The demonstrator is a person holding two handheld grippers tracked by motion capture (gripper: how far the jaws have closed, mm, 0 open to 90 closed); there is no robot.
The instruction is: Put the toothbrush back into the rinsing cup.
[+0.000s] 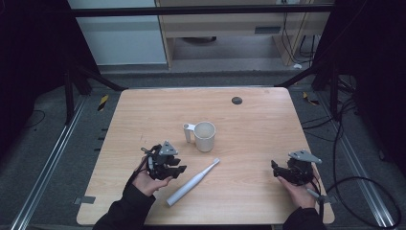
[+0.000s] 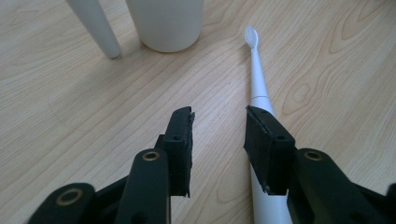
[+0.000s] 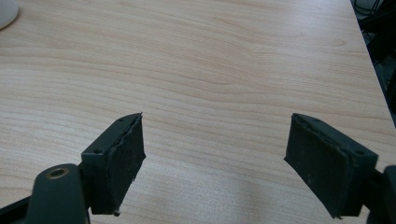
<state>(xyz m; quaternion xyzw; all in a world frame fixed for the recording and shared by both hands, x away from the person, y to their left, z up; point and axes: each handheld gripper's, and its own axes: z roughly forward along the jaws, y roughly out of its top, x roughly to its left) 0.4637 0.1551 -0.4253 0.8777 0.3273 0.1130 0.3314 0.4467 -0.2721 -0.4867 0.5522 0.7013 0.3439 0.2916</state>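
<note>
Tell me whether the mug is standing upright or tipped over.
Upright. In the high view the mug shows its round open mouth facing up, handle to the side; in the left gripper view its base sits flat on the table.

White electric toothbrush (image 1: 193, 182) lying flat and diagonal on the wooden table (image 1: 249, 124), just before an upright white handled mug (image 1: 204, 136).

Left hand-held gripper (image 1: 176, 168): held low over table, jaws parted narrowly, nothing between them.
Right hand-held gripper (image 1: 276, 168): held low, jaws spread wide, empty.
Forearms: dark sleeves.
</note>
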